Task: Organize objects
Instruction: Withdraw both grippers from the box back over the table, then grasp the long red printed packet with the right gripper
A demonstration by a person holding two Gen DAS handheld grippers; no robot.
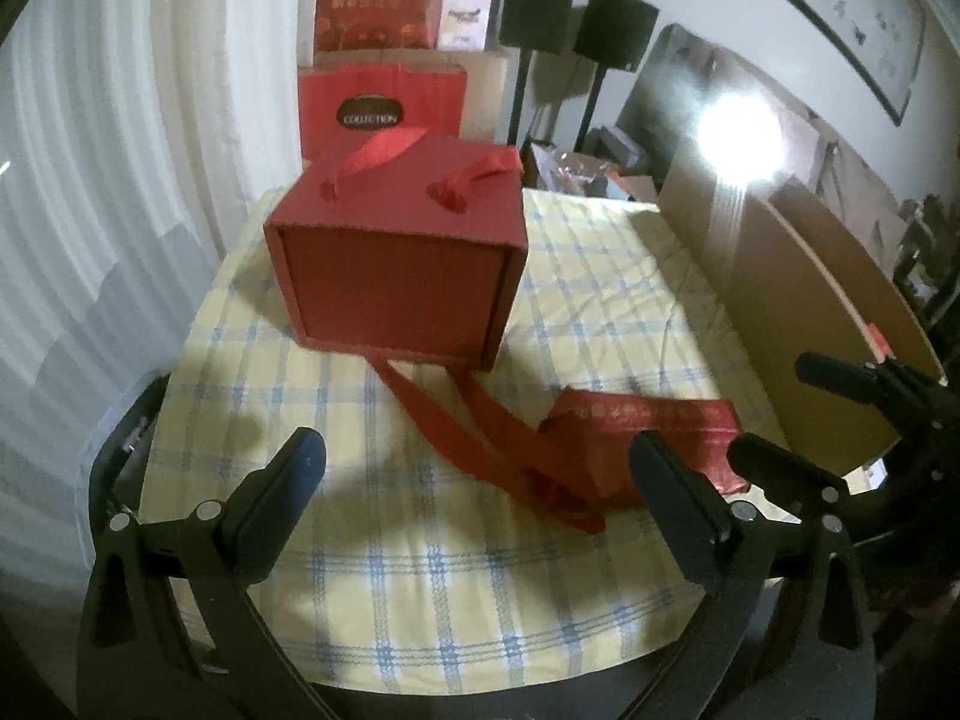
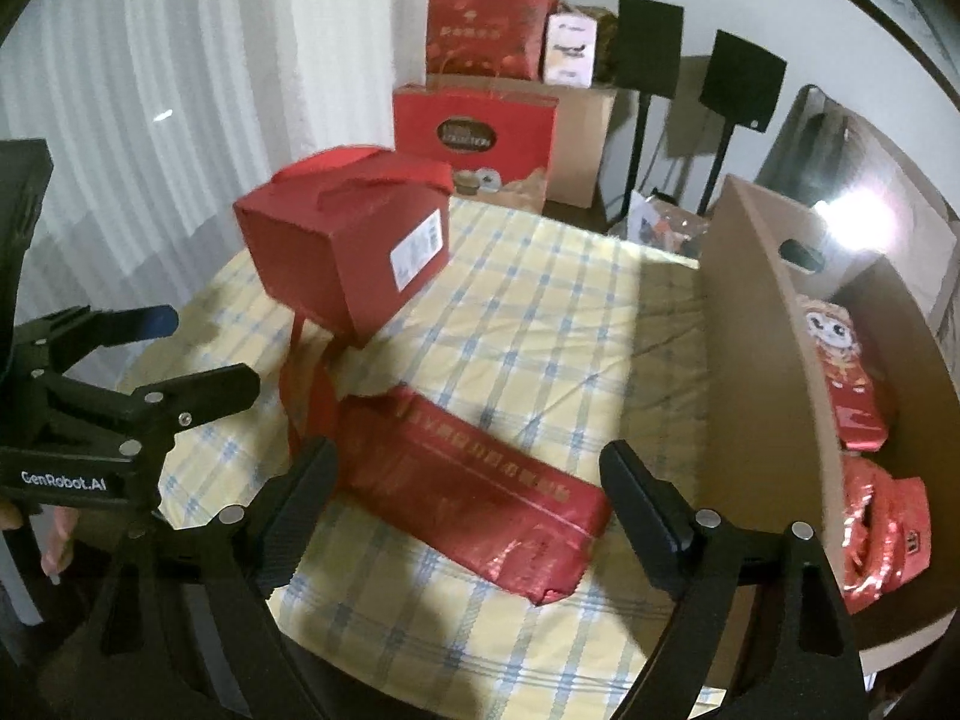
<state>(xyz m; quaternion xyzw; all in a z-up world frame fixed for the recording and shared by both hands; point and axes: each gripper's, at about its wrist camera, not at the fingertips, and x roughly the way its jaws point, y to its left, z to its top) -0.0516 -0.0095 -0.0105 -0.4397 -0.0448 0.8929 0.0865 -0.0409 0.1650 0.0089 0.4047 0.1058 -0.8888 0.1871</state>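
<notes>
A red gift box (image 1: 396, 252) with ribbon handles stands on the checked tablecloth (image 1: 420, 570); it also shows in the right wrist view (image 2: 348, 252). A flat red foil packet (image 2: 474, 492) lies in front of it, seen too in the left wrist view (image 1: 636, 438). Red ribbons (image 1: 456, 420) trail from the box toward the packet. My left gripper (image 1: 477, 468) is open and empty, above the cloth near the packet. My right gripper (image 2: 468, 480) is open and empty, its fingers on either side of the packet, just above it.
An open cardboard box (image 2: 768, 372) stands at the table's right edge, with red packets (image 2: 876, 528) inside. Red gift bags (image 2: 474, 138) and black speakers (image 2: 744, 81) stand behind the table. A white curtain (image 2: 180, 90) hangs on the left.
</notes>
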